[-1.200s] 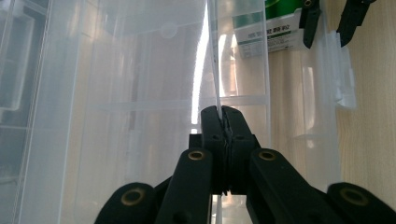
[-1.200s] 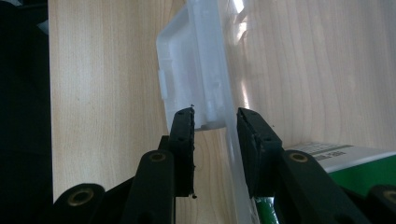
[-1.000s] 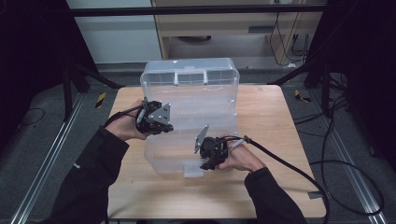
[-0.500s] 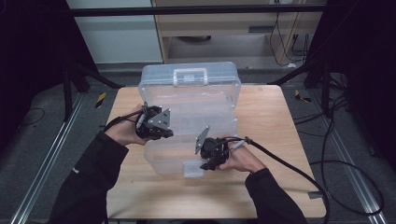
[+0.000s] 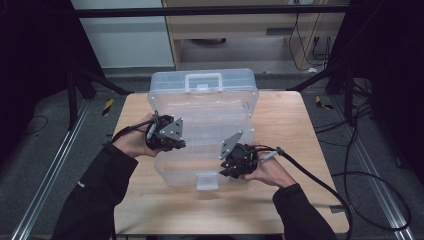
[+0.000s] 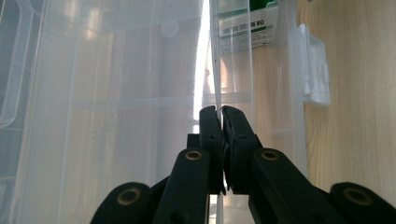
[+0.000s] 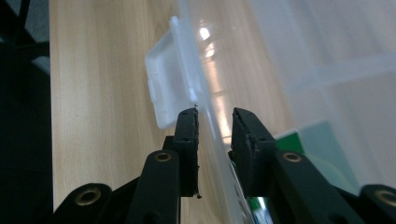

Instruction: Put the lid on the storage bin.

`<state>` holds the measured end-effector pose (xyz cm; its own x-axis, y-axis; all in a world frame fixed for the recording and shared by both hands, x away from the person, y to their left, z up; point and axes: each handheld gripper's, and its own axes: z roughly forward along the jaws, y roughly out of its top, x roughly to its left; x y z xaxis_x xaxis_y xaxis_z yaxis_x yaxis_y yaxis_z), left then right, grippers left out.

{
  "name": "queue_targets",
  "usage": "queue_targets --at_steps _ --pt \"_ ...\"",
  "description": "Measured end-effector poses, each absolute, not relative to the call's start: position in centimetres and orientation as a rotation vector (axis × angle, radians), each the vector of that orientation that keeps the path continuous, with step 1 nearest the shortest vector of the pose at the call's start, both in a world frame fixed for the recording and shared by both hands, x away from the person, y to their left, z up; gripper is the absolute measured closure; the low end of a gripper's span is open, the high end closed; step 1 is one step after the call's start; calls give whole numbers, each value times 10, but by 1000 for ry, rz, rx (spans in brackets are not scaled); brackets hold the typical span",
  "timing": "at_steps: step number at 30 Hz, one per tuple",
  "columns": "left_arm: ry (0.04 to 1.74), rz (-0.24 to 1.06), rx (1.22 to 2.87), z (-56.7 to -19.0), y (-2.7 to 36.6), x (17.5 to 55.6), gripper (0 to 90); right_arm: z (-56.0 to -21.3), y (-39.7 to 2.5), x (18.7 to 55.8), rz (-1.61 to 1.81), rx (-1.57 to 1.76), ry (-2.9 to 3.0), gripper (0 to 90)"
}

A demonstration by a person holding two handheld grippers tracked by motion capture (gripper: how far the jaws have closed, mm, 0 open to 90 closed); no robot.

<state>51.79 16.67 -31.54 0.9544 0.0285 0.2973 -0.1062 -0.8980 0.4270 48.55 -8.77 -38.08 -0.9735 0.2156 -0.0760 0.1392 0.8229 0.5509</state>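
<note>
Compared with one second ago, the lid [image 5: 210, 95] of the clear plastic box [image 5: 200, 160] stands lower over the base, and both hands have come nearer the person's side of the wooden table [image 5: 300, 150]. At the left, the left gripper [image 5: 172, 142] is clenched on the lid's thin edge; in the left gripper view its jaws meet on that edge [image 6: 217, 70], with the box wall running away ahead of them and the front latch [image 6: 315, 70] off to the right against the wood. At the right, the right gripper [image 5: 235, 165] sits at the box's front right part. In the right gripper view its jaws stand apart on either side of the clear edge [image 7: 205, 112], with a gap at the right jaw, so it is released. The latch [image 7: 168, 88] lies just beyond the left jaw. A green label [image 7: 322, 140] shows through the plastic.
</note>
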Motion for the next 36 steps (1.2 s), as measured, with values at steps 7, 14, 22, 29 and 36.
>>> queue_targets --at_steps 7,14,22,29,36 --pt "-43 416 2660 -315 166 517 867 -370 -117 482 966 443 2768 835" --pt "-42 424 2658 -315 166 517 865 -354 -140 479 1085 562 2647 900" --pt "-44 428 2656 -316 166 517 864 -332 -157 484 1247 670 2471 900" --pt "-72 425 2644 -317 166 517 864 -322 -170 502 1321 866 2262 900" --pt "-77 420 2637 -320 167 515 863 -324 -173 518 1291 953 2212 900"
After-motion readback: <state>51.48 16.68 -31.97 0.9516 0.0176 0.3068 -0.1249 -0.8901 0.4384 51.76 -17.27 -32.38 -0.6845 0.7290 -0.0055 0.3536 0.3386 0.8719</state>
